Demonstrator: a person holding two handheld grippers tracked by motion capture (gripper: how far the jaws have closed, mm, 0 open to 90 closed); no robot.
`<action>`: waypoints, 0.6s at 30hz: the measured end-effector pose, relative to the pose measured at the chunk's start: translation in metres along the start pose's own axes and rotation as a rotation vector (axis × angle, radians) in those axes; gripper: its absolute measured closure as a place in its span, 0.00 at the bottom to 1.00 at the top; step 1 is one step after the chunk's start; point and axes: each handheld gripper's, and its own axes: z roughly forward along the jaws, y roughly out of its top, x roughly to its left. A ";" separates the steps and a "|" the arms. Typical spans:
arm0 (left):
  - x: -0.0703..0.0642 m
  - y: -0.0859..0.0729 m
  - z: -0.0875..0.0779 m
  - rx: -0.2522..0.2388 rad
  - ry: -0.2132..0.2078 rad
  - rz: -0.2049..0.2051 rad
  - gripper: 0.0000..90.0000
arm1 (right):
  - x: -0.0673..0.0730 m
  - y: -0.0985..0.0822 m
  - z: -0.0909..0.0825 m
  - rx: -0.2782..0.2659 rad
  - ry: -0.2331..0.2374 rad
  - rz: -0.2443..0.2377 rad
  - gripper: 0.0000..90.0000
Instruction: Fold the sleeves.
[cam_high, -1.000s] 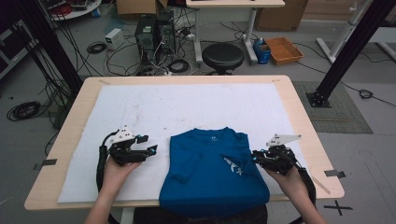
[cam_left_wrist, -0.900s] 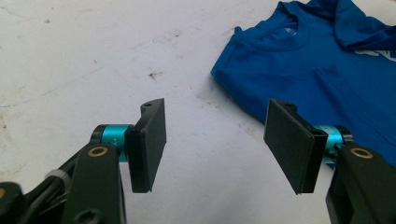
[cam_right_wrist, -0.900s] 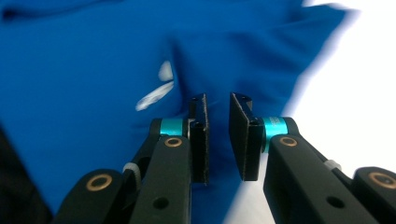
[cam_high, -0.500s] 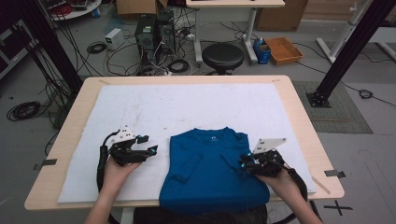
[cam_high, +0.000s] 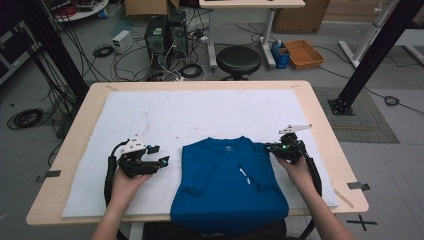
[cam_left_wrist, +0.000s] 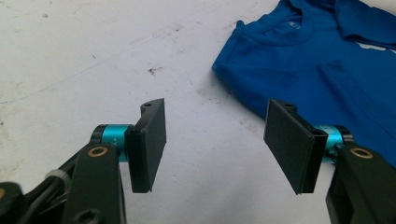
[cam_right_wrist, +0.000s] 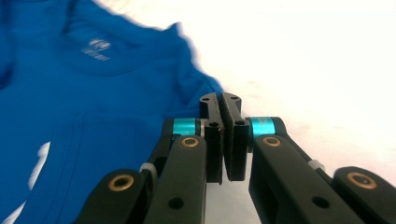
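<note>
A blue T-shirt (cam_high: 227, 185) lies face up at the front middle of the white mat (cam_high: 200, 115), both sleeves folded in over its front and its hem hanging over the near edge. My left gripper (cam_high: 162, 161) rests on the mat just left of the shirt, jaws wide open and pointing at its left side. In the left gripper view the open left gripper (cam_left_wrist: 215, 144) has bare mat between its jaws and the shirt (cam_left_wrist: 327, 51) beyond. My right gripper (cam_high: 270, 147) is at the shirt's right shoulder. Its jaws (cam_right_wrist: 223, 135) are pressed together beside the shirt (cam_right_wrist: 70, 93), with no cloth visible between them.
The mat covers most of the wooden table (cam_high: 320, 115). Behind the table on the floor stand a black stool (cam_high: 238, 59), computer towers (cam_high: 162, 35) with loose cables, and an orange box (cam_high: 304, 52). Black frame posts rise at both sides.
My right gripper went left over the shirt's right side, then moved up and away to the right shoulder. The left gripper stayed where it was, open.
</note>
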 end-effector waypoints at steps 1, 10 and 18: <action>0.000 0.000 0.000 0.004 0.002 0.000 0.43 | -0.003 0.000 -0.001 -0.005 -0.004 0.009 0.98; -0.002 0.001 0.002 0.013 0.023 0.007 0.43 | -0.008 -0.003 -0.002 -0.022 -0.056 0.049 0.82; -0.006 0.023 0.007 0.026 0.019 0.015 0.40 | -0.010 0.016 -0.025 -0.184 0.010 0.019 0.53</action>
